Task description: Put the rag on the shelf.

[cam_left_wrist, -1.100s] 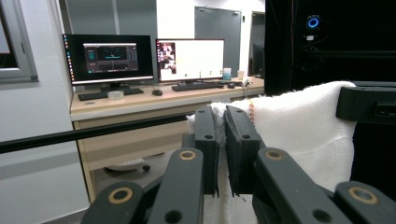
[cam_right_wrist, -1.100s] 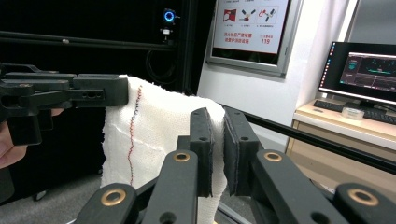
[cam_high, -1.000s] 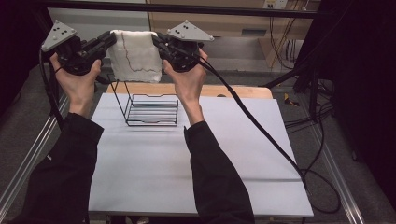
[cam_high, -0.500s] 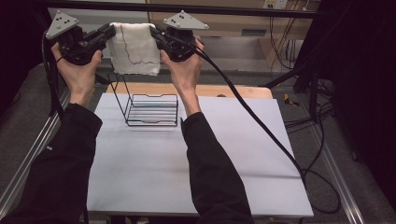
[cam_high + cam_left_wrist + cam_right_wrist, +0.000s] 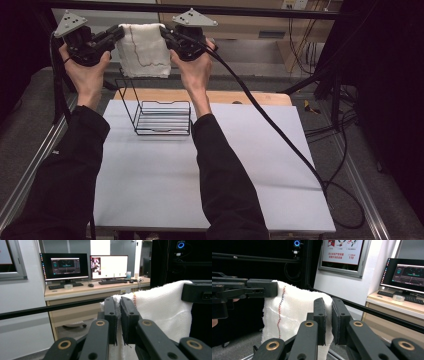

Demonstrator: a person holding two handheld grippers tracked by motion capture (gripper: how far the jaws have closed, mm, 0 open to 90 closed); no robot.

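Observation:
A white towel [image 5: 144,50] with a thin red-blue stitched line hangs spread between both grippers, high above the table's far edge. My left gripper [image 5: 120,33] is shut on its left top corner, and my right gripper [image 5: 163,32] is shut on its right top corner. In the left gripper view the jaws pinch the towel [image 5: 160,307] edge, with my left gripper [image 5: 119,315] shut around it. From the right gripper view, the towel [image 5: 294,312] drapes down from my right gripper [image 5: 328,320]. A black wire rack [image 5: 162,118] stands on the white table [image 5: 215,180] below the towel.
A wooden board [image 5: 240,96] lies along the table's far edge. A thick black cable [image 5: 280,135] trails from the right gripper across the table's right side. A black bar [image 5: 250,9] crosses overhead at the back. Desks with monitors [image 5: 85,265] stand beyond.
Both grippers have risen and moved farther away with the towel stretched between them. The towel now hangs higher above the wire rack.

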